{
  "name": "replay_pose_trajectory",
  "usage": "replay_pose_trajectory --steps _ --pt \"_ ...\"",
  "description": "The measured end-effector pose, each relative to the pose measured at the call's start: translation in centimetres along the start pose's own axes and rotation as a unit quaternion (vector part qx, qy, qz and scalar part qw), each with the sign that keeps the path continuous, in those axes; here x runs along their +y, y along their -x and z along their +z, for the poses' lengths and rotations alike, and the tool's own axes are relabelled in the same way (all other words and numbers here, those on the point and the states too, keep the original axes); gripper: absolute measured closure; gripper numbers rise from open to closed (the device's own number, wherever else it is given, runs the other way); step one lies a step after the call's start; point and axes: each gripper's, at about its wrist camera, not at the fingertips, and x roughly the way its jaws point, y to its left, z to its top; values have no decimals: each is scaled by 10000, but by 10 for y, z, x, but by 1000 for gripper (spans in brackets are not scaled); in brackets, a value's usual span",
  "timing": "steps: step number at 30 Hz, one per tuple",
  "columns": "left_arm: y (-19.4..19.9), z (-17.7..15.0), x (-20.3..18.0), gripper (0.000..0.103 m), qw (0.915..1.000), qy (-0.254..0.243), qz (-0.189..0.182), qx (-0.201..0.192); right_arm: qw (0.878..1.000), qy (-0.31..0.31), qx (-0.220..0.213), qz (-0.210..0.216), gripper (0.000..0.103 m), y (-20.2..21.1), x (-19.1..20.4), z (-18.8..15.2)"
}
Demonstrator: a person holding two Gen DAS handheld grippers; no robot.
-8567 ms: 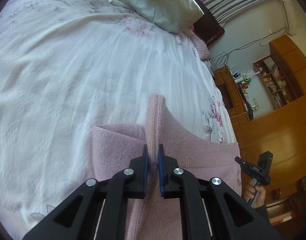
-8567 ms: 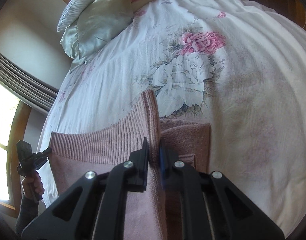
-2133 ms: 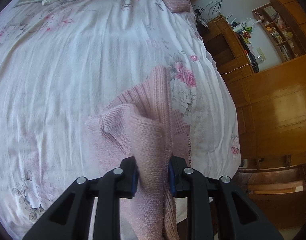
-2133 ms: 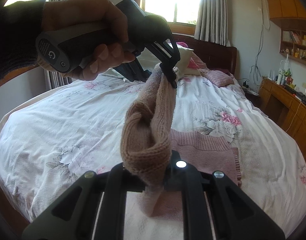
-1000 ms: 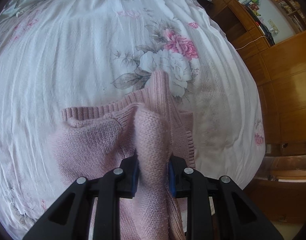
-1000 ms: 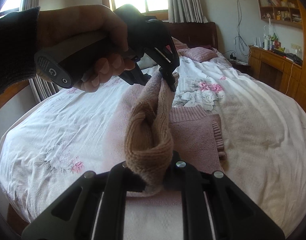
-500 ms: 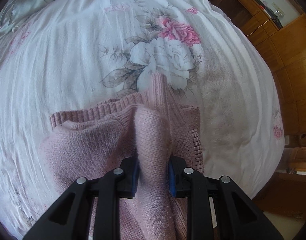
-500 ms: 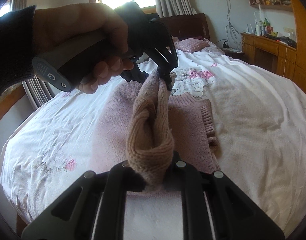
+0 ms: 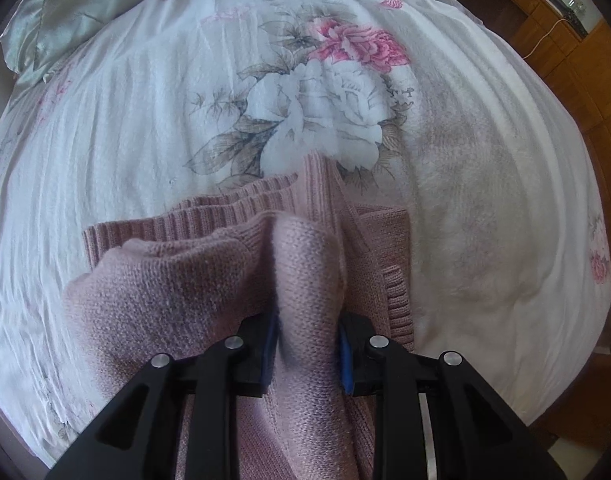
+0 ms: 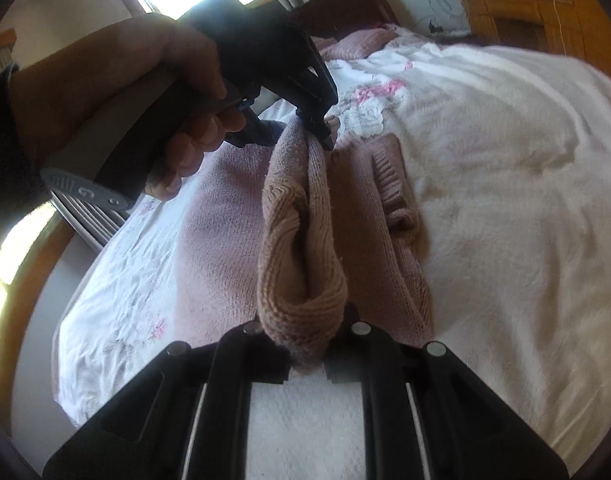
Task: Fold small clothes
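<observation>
Both tongs, left [image 9: 305, 354] and right [image 10: 307, 346], clench the pink sweater [image 9: 177, 280] over the bed [image 9: 125, 120]; a pillow [image 9: 65, 12] lies far off, bedspread open around.

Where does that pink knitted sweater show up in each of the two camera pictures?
Left wrist view: the pink sweater fills the lower centre, bunched between the left gripper.
Right wrist view: it runs up the middle, from the right gripper to the left gripper.
Shared landmark: the pink rose print on the bedspread.
</observation>
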Motion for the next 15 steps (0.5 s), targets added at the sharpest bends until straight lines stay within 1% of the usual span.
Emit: replay_pose_trajectory --steps 1,2,3,4,6,7,8,10,11,12,13,15 --pt "-2 0 -3 72 9999 35 -61 -79 9997 -167 73 137 92 -1 -9 1" --pt "-3 -2 -7 68 9997 24 -182 -177 9990 -306 167 280 91 -3 -18 3" --pt "-3 -5 -9 61 9990 32 -331 -294 9976 -442 282 462 88 -5 -25 4" --pt "-2 -8 -9 59 9978 65 -503 -425 9950 -601 415 686 83 -8 -33 6" --pt "5 -14 -3 58 9940 173 -822 -701 9864 -944 648 1179 66 -12 -47 9" --pt "9 -18 4 58 9911 243 -1017 -819 9816 -1097 730 1379 43 -14 -52 12" --pt "14 -23 13 58 9876 334 -1214 -936 9769 -1229 807 1551 36 -15 -57 15" --pt "28 -35 32 58 9815 437 -1443 -1182 9660 -1389 1058 1909 35 -23 -63 22" --pt "38 -44 43 55 9784 452 -1505 -1343 9620 -1437 1211 1979 35 -29 -65 26" --pt "46 -51 52 52 9758 445 -1553 -1475 9604 -1453 1357 1952 35 -35 -66 30" --pt "54 -60 62 51 9728 437 -1626 -1590 9596 -1419 1483 1927 36 -40 -66 34" --pt "67 -76 81 47 9689 410 -1698 -1752 9534 -1379 1771 2017 46 -51 -63 39"
